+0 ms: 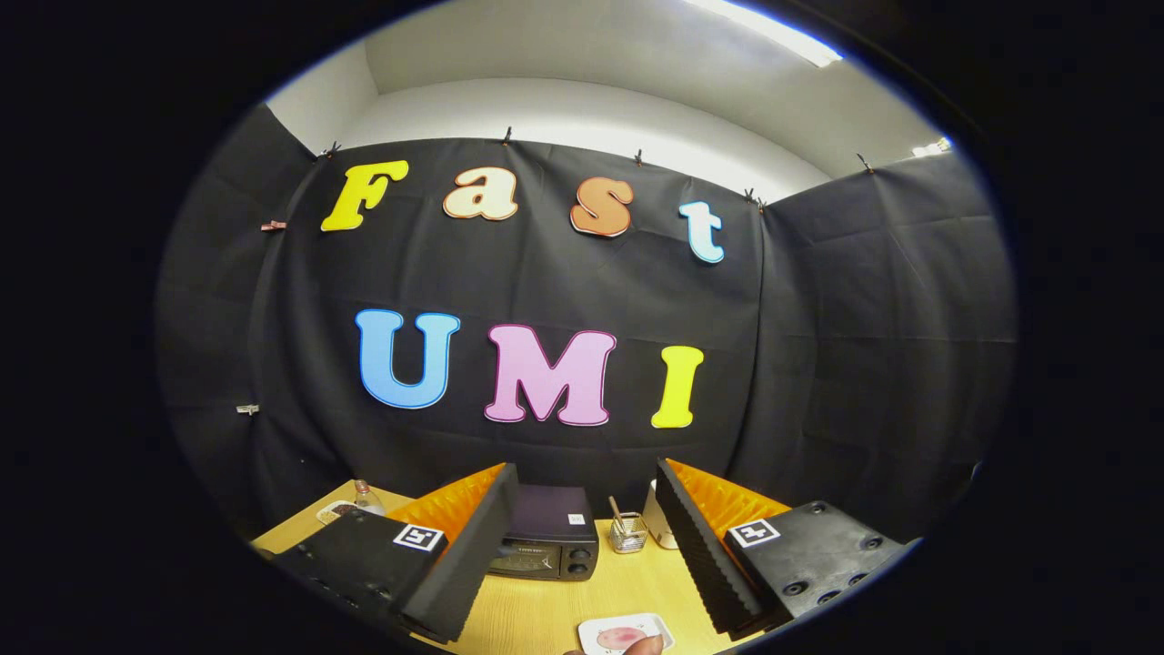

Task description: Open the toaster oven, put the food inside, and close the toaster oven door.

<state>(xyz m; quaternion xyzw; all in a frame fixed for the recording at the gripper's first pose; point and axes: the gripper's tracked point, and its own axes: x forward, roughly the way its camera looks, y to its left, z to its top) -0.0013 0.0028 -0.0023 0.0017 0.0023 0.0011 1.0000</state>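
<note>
The toaster oven — a dark, boxy unit with knobs down the right of its front — stood upright on the wooden table, door shut, beyond the gripper's spread, empty fingers. The food, a pinkish piece, lay on a small white tray nearer, between the fingers — well apart from the oven.
</note>
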